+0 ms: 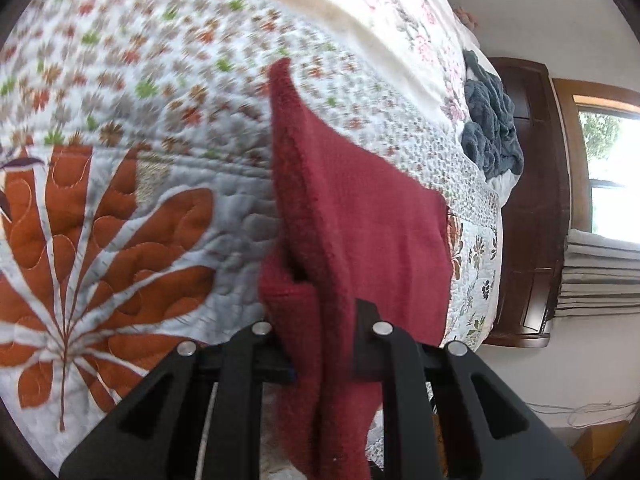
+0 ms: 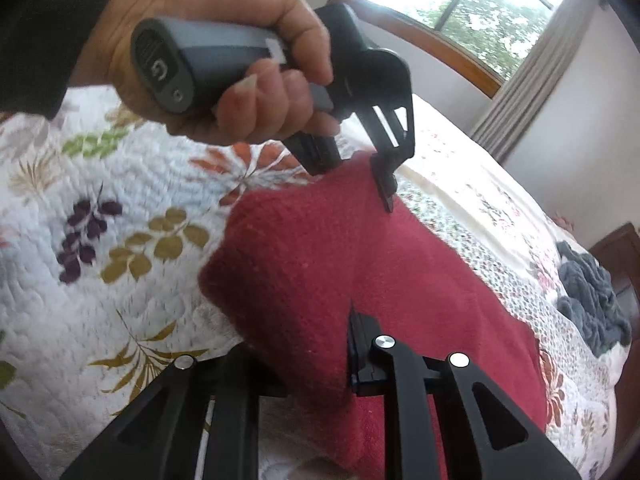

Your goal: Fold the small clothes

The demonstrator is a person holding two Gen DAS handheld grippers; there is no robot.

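A dark red knitted garment (image 1: 360, 216) hangs lifted above the quilted bed, held by both grippers. In the left wrist view my left gripper (image 1: 320, 320) is shut on a bunched edge of it, and the cloth runs up and away between the fingers. In the right wrist view my right gripper (image 2: 308, 344) is shut on the near edge of the red garment (image 2: 320, 260), whose fold hides the left finger. Across the cloth, a person's hand (image 2: 224, 40) holds the left gripper (image 2: 352, 168), clamped on the far edge.
A leaf-patterned quilt (image 1: 120, 160) covers the bed beneath. A grey-blue blanket (image 2: 592, 296) lies crumpled near the dark wooden headboard (image 1: 532, 200). A window (image 2: 460, 0) with curtains is behind, and a stack of folded fabric (image 1: 600, 268) sits by the wall.
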